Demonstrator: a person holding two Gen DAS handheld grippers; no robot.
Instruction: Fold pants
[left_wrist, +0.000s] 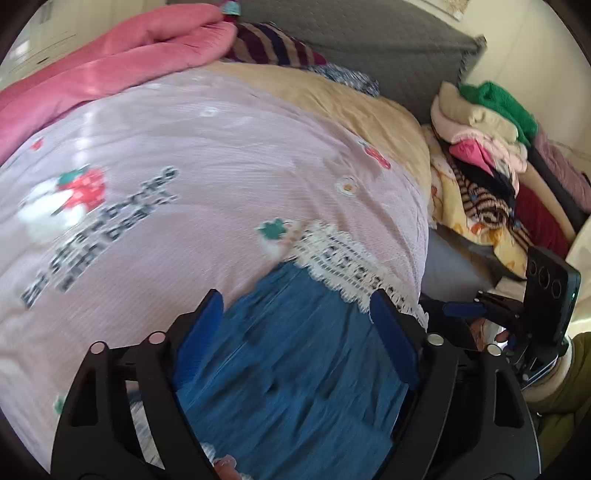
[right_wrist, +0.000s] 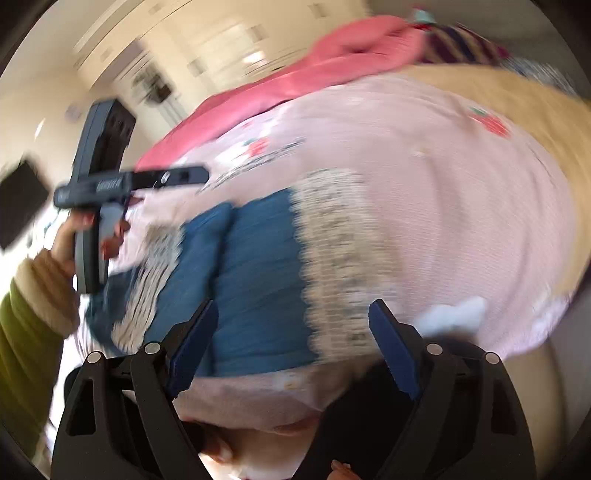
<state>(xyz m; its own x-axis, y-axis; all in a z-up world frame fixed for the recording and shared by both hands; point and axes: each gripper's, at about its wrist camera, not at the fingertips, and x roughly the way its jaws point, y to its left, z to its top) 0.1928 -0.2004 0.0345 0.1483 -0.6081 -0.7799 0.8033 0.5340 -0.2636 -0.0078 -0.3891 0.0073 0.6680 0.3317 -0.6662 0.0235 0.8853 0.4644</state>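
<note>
dark print on the pink bedsheet (left_wrist: 207, 155), beside a strawberry picture: second line reads "with bear", likely followed by "!!"; the line above is blurred, seems to end in "berries". in the right wrist view the print is unreadable.

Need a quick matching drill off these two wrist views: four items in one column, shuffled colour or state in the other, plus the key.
Items
1. pants
2. blanket
3. left gripper
4. sweater

Descriptions
A. green, on top of the clothes pile beside the bed
B. blue with a white lace band, lying on the bed cover
C. pink, bunched at the far side of the bed
D. jaws wide apart, nothing pinched

Pairs: 1-B, 2-C, 3-D, 4-A
</note>
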